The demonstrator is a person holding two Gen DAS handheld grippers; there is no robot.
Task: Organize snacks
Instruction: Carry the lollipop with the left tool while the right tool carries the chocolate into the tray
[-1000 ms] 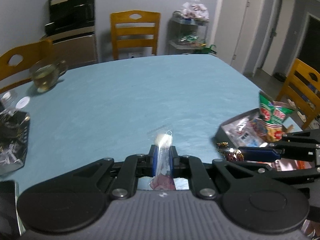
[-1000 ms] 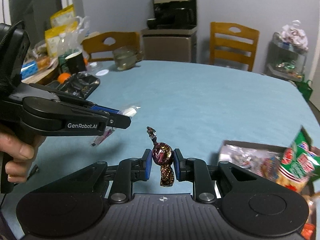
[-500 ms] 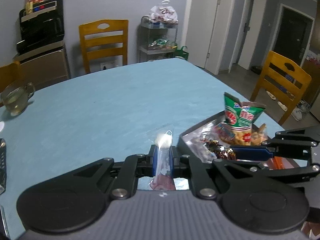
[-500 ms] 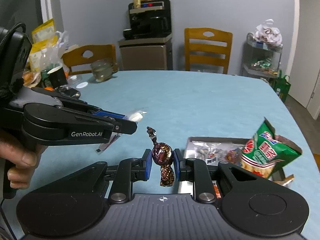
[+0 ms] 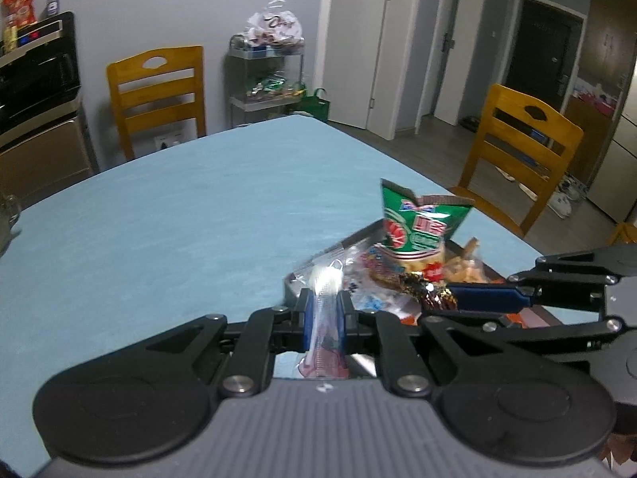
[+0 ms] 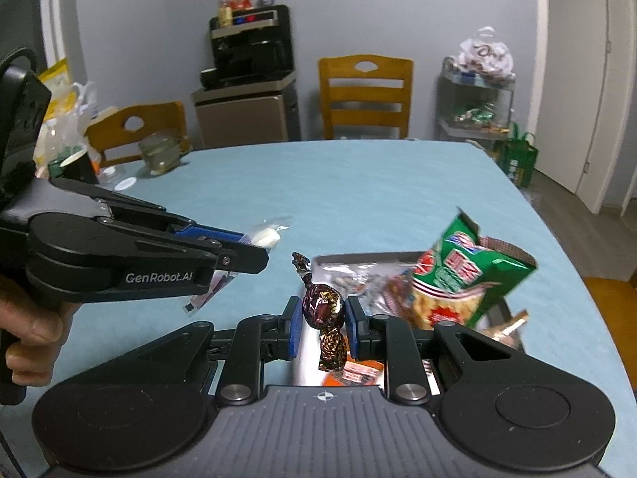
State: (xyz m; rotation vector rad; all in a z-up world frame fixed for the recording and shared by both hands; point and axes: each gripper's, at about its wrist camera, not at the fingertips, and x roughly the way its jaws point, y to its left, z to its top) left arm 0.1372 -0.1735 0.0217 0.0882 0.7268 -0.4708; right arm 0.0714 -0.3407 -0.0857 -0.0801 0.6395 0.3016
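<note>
Both tongs nearer tray (image 6: 502,310), left (image 5: 323,314) clamping clear packet (image 5: 324,298), right (image 6: 322,324) clamping candy (image 6: 323,308), tray contents blurred.

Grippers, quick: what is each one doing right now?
Left gripper: shut on a clear snack packet.
Right gripper: shut on a foil-wrapped candy, above the snack tray.

Glossy foil candy (image 6: 322,307), wooden chair (image 6: 364,95)
</note>
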